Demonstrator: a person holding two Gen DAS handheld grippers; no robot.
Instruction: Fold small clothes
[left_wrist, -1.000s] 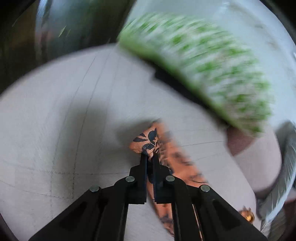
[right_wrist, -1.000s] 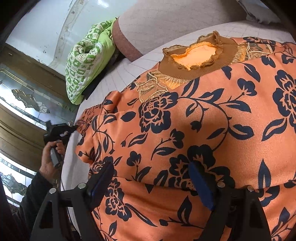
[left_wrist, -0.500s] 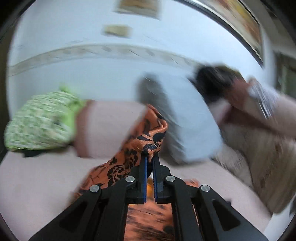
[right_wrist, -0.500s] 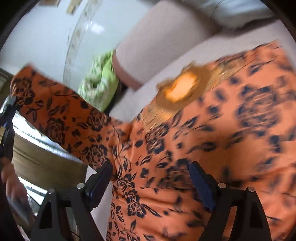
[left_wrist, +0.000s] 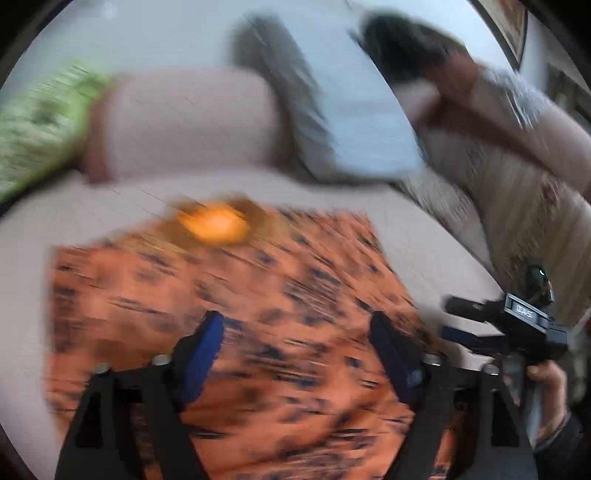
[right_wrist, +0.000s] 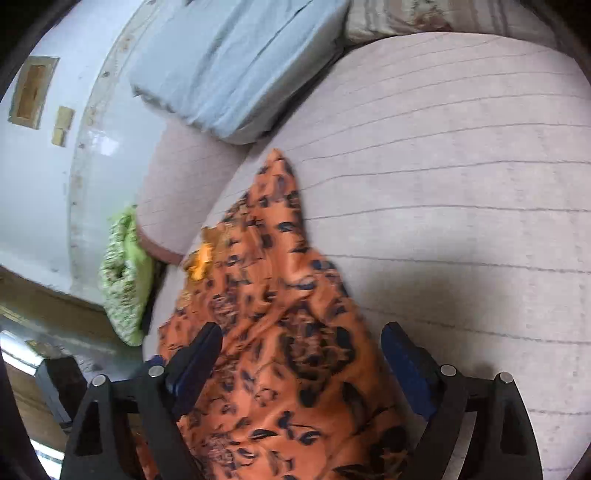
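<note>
Both tongs are released, jaws opening: the left tongs (left_wrist: 295, 343) and right tongs (right_wrist: 301, 354) hover over the orange floral top (right_wrist: 288, 332), gripping nothing. It looks light, limp and slippery; take its hem or sleeve edge. Beyond lie the quilted bed (right_wrist: 461, 184) and blue pillow (right_wrist: 236, 62).

1 orange floral garment (right_wrist: 295, 369), 2 grippers (left_wrist: 295, 343) (right_wrist: 301, 350), 1 blue pillow (right_wrist: 236, 70), 1 green cloth (right_wrist: 125, 280).
</note>
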